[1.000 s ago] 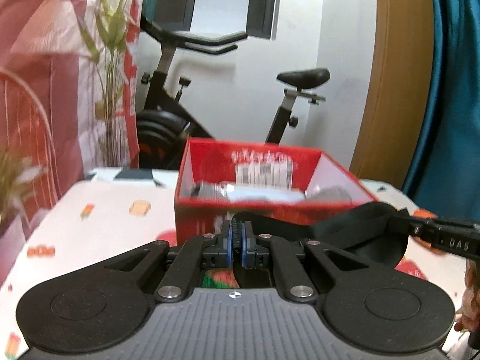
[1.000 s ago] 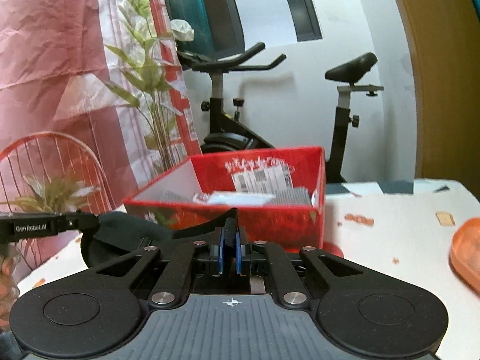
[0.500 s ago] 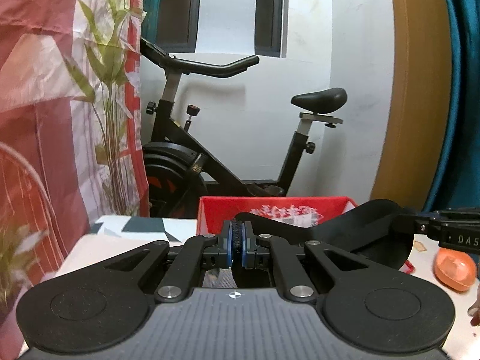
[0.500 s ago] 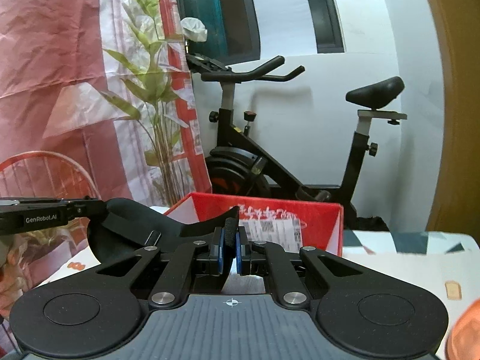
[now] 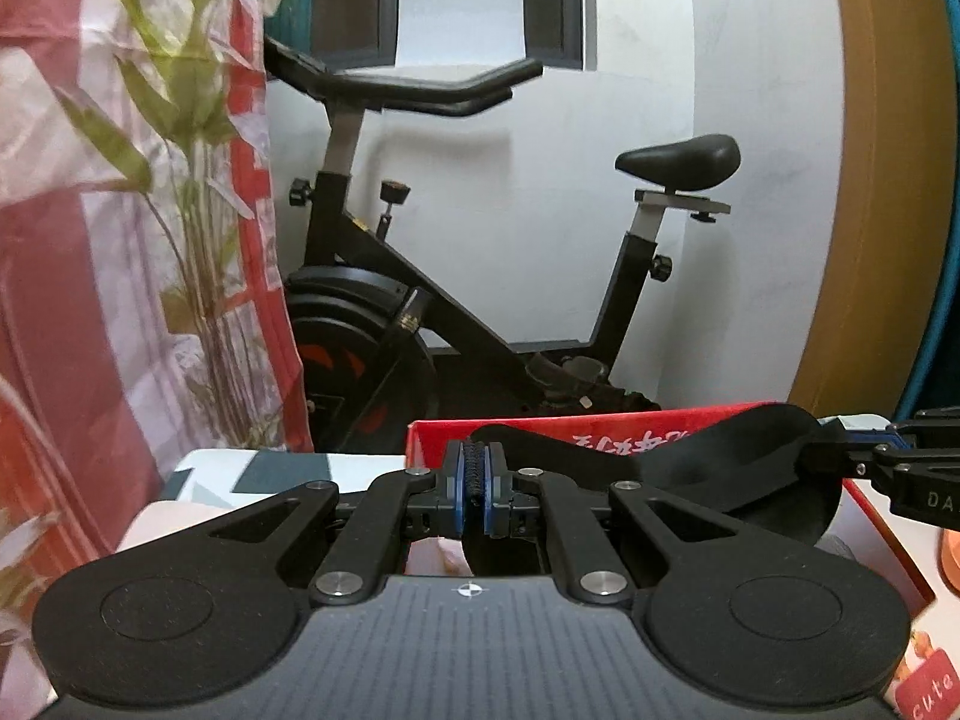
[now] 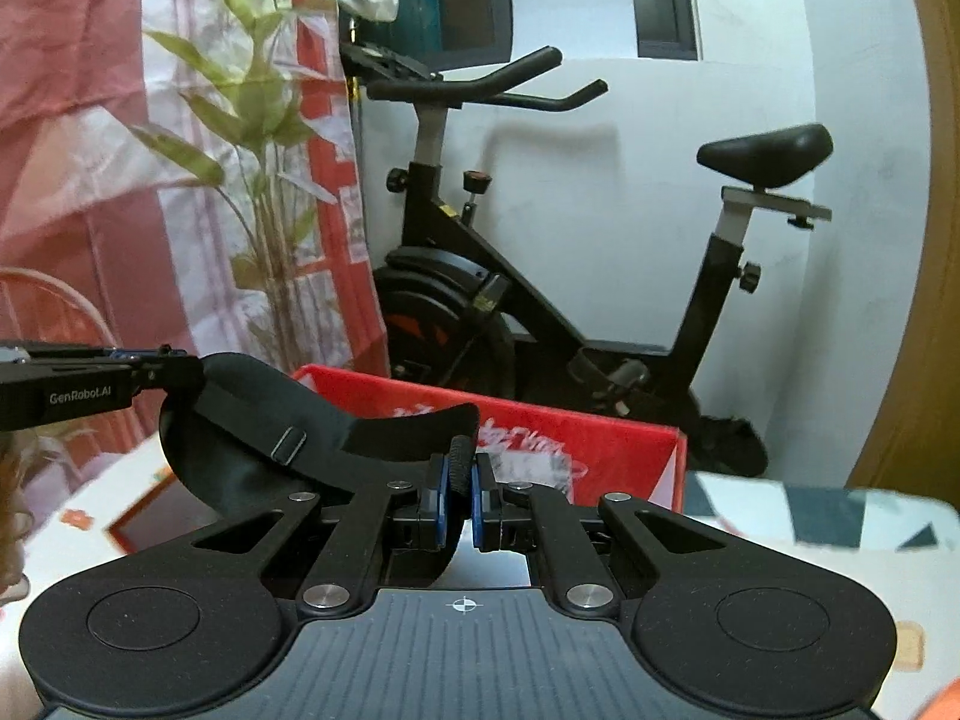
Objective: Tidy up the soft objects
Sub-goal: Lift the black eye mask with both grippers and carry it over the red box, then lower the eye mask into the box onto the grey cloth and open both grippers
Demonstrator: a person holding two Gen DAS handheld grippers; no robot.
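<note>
Both grippers are clamped on one item: a soft black fabric piece with a webbing strap and slider buckle [image 6: 258, 438] — it looks like an eye mask or similar padded band, though its exact kind cannot be confirmed. The left gripper [image 5: 475, 495] pinches one end between its blue pads; the right gripper [image 6: 459, 501] pinches the other. The fabric spans the gap between them in a slack curve.

Change noted: a second ago the open red cardboard box [image 5: 708, 429] lay below and ahead, its interior and contents in full view. Now only its far wall and rim show behind the pads, and the black exercise bike [image 5: 456, 324] fills the upper field. The pair has been lifted and carried forward — the item now sits at or just over the box opening.

Judgement: transport is nearly complete. What remains is lowering the fabric into the box and opening both sets of pads together, so it does not drape over the rim.
</note>
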